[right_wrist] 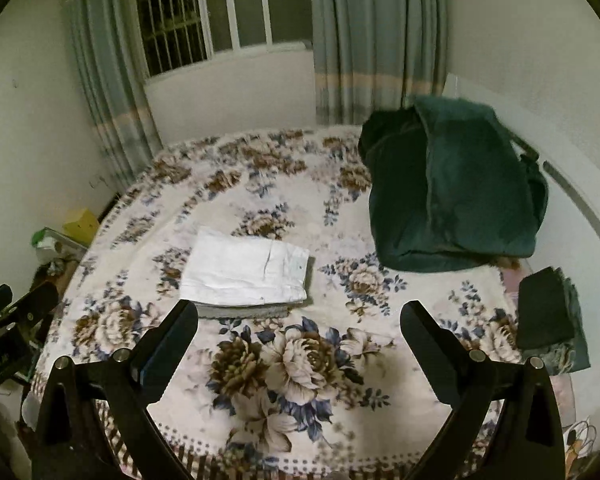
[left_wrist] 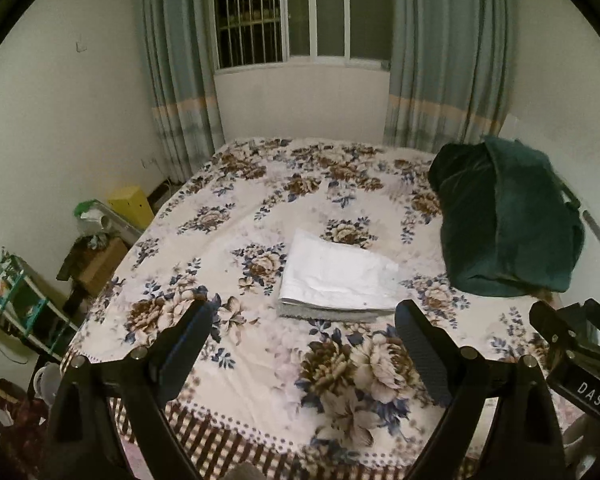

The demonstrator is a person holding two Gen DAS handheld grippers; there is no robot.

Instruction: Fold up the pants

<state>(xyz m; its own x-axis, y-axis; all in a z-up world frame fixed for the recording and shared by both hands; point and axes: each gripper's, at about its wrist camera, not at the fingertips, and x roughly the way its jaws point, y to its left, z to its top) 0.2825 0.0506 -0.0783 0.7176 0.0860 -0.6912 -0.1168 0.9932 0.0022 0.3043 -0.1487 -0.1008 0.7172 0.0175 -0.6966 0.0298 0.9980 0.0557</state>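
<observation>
One pair of folded white cotton pants [left_wrist: 336,276] lies mid-bed on the floral bedspread [left_wrist: 260,380], one dark green bundle [left_wrist: 508,216] far right. Two grippers, left gripper [left_wrist: 304,344] and right gripper [right_wrist: 300,340], hover near, spread wide, holding nothing.

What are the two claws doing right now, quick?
Left claw: open, holding nothing.
Right claw: open, holding nothing.

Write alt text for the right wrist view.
Folded white pants lie on a floral bedspread, just beyond the open, empty jaws of the right gripper. A dark green bundle sits at the bed's right, near curtains.
</observation>
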